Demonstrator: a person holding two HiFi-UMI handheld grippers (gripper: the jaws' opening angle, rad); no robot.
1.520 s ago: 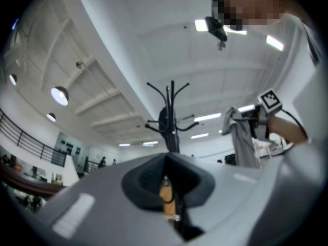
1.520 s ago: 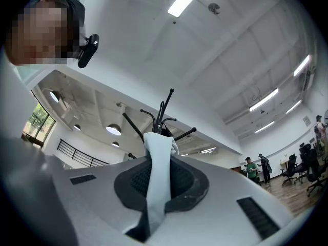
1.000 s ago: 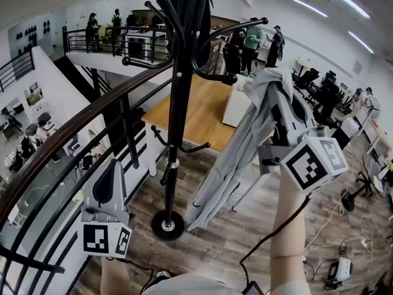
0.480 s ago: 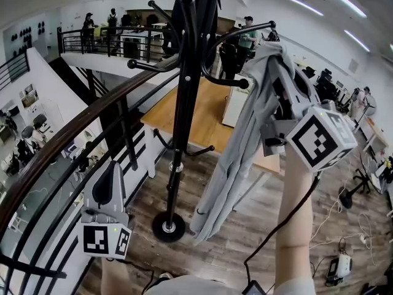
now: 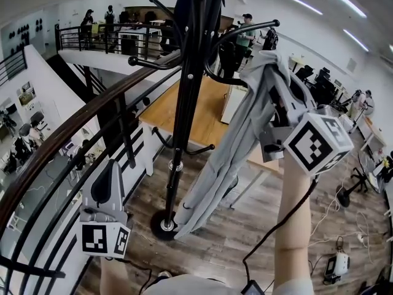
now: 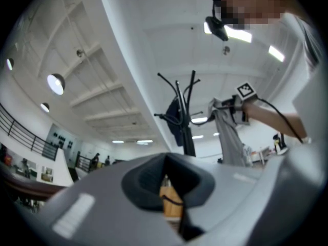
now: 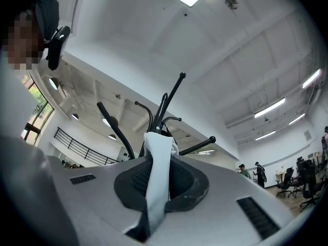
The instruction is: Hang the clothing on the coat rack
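Coat rack's top is cut off; right gripper clamps the grey garment beside it; left gripper closed, empty.

Wood-plank floor here (grey-brown boards). The coat rack's round base stands right on it, with loose cables lying off to the right.
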